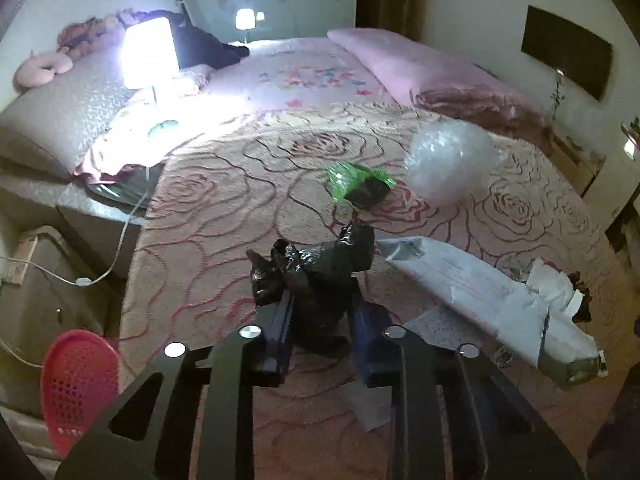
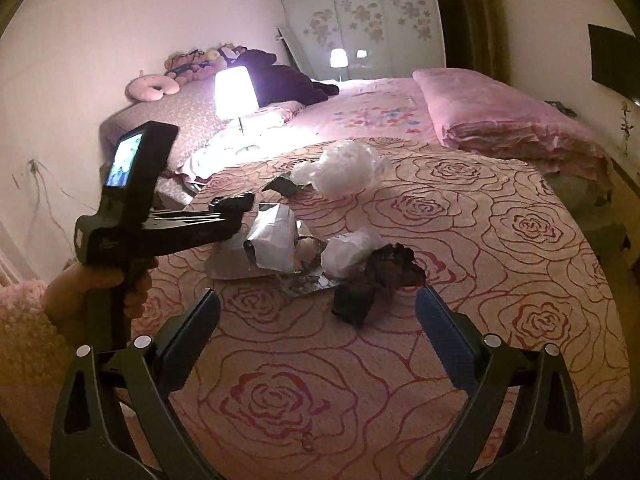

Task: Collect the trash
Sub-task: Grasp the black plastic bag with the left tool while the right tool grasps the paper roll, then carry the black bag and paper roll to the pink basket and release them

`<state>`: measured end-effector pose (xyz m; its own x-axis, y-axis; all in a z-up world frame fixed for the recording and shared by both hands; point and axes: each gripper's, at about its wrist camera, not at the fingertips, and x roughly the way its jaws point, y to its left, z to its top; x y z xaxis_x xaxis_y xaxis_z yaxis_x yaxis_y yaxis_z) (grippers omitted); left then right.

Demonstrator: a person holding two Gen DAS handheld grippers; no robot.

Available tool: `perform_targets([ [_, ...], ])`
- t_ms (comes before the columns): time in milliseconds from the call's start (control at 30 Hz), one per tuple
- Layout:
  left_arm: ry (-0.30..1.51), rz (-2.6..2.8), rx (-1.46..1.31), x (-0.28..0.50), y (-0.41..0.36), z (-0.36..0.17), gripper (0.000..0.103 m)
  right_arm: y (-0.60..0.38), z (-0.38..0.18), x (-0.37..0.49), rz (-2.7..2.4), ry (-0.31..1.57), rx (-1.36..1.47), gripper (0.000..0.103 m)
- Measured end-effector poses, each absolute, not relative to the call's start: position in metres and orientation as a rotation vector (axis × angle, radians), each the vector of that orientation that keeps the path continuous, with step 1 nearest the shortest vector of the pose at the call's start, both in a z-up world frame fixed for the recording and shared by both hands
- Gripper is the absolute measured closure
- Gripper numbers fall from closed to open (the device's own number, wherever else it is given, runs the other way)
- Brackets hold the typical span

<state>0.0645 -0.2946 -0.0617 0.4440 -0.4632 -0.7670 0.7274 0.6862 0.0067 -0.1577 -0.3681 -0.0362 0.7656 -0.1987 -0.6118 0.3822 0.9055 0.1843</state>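
The left tongs (image 1: 320, 312) are clenched on a crumpled black plastic bag (image 1: 316, 276), held just above the rose-patterned bedspread (image 1: 224, 216). The right tongs (image 2: 318, 312) stand wide apart, gripping nothing, above the same bedspread with a dark crumpled wad (image 2: 376, 280) lying just ahead of them.

The left wrist view alone shows a green wrapper (image 1: 360, 184) on the bed beyond the black bag, a clear puffed plastic bag (image 1: 448, 160) just right of it, and a red perforated basket (image 1: 80, 388) down at the bedside. A torn white mailer bag (image 1: 488, 296) lies to the right of the held bag.

The right wrist view alone shows the left device from the side, with its small lit screen (image 2: 126, 158) and the person's left hand (image 2: 96, 296) around the grip. It also shows the trash as one loose cluster: the white mailer (image 2: 276, 240), a white crumpled wad (image 2: 348, 252) touching the dark wad, and the clear bag (image 2: 348, 172) farther back. A lit lamp (image 2: 235, 92) glows near the pillows.
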Motion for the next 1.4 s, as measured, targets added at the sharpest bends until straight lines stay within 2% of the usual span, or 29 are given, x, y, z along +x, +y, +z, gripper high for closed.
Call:
perform_targets([
  [200,0.728,-0.729,0.359,0.047,-0.271,-0.042,0.082,-0.372,-0.024,-0.138,-0.292,0.622,0.289,0.018],
  [433,0.668,-0.68,0.379,0.028,-0.243,-0.03,0.082,-0.373,-0.02,-0.093,-0.263,0.675,0.245,0.034],
  [767,0.675,-0.623,0.34,0.022,-0.2,-0.029,0.082,-0.366,-0.039,-0.036,-0.225,0.796,0.224,0.043],
  [967,0.684,-0.591,0.333,0.024,-0.177,-0.032,0.082,-0.359,-0.052,-0.027,-0.226,0.85,0.189,0.063],
  [1167,0.694,-0.559,0.33,0.026,-0.154,-0.035,0.082,-0.353,-0.05,-0.026,-0.219,0.842,0.177,0.067],
  [1400,0.686,-0.518,0.317,0.029,-0.131,-0.03,0.082,-0.342,-0.039,-0.028,-0.188,0.8,0.181,0.068],
])
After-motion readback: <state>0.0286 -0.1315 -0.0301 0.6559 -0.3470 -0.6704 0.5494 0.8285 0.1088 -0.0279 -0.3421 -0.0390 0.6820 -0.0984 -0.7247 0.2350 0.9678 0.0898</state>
